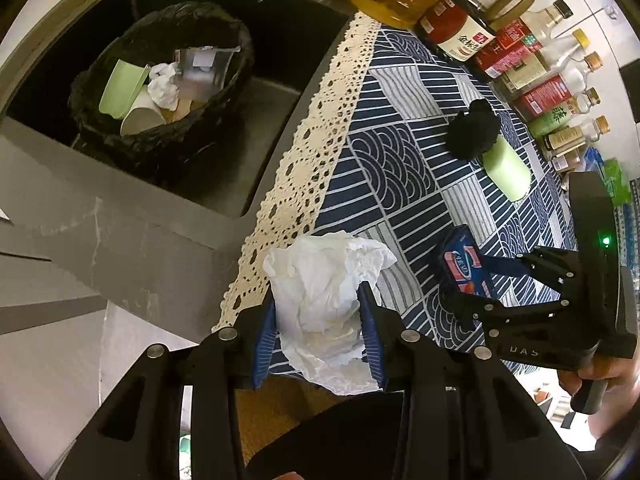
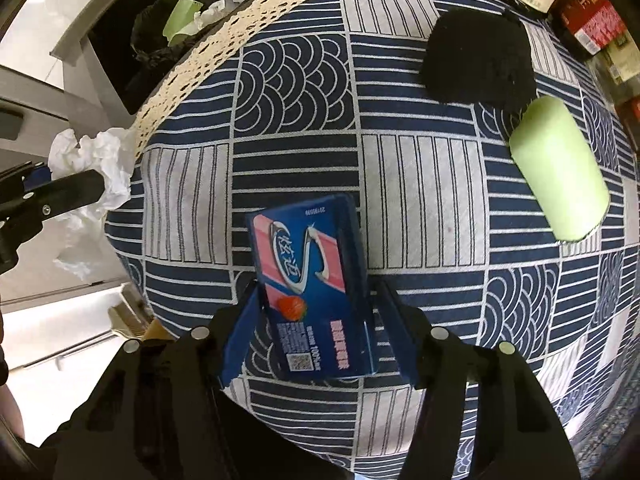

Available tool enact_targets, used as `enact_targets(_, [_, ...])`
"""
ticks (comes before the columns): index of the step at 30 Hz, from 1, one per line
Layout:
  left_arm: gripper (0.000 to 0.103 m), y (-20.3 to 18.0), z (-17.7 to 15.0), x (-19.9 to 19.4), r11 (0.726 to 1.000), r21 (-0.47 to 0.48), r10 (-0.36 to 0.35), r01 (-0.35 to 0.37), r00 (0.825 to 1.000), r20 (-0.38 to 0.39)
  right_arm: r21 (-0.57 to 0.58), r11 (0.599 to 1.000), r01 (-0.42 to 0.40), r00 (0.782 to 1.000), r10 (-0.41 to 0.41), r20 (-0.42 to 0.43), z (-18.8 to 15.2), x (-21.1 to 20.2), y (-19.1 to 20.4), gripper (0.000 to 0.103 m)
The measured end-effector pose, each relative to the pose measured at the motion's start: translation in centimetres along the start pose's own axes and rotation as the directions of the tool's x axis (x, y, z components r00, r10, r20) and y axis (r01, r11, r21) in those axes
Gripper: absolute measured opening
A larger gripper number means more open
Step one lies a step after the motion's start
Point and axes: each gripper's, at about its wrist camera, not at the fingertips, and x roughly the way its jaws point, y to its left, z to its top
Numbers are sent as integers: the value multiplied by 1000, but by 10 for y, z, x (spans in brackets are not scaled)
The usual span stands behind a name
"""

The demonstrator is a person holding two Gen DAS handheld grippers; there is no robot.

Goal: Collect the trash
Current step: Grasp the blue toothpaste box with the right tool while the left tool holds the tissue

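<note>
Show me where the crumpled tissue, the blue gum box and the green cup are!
crumpled tissue [image 1: 320, 300]: left wrist view, middle of the wad.
blue gum box [image 2: 312, 288]: right wrist view, printed top face.
green cup [image 2: 560, 172]: right wrist view, its side.

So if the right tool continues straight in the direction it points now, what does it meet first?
Most likely the blue box, which already lies between the two fingers of the right tool. Directly under it is the patterned tablecloth. Depth is unclear, so contact cannot be confirmed.

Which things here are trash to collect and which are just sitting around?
Job things:
crumpled white tissue in the left claw
flat blue gum box between the right claw's fingers
pale green paper cup
black-lined trash bin

Just lying about:
sauce bottles
black fuzzy lump
patterned blue tablecloth
</note>
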Motion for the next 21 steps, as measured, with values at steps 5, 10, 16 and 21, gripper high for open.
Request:
enact_targets(5, [36,3,0,0,1000,-7,-5,5,1000,6,14,1000,15,1000,-15,3,8,2,0,54])
enact_targets(10, [36,1,3,-3,1000,6,0,0,1000,10,22,1000,8,1000,-8,7,8,-1,-4,54])
enact_targets(16, [36,1,7,-7,1000,15,5,-5,1000,14,37,999,-11,1000,10,26,2,-16,-8,54])
enact_targets(21, [36,5,13,-11,1000,27,9,-9,1000,13,53,998,-14,999,12,48,8,-27,-7,54])
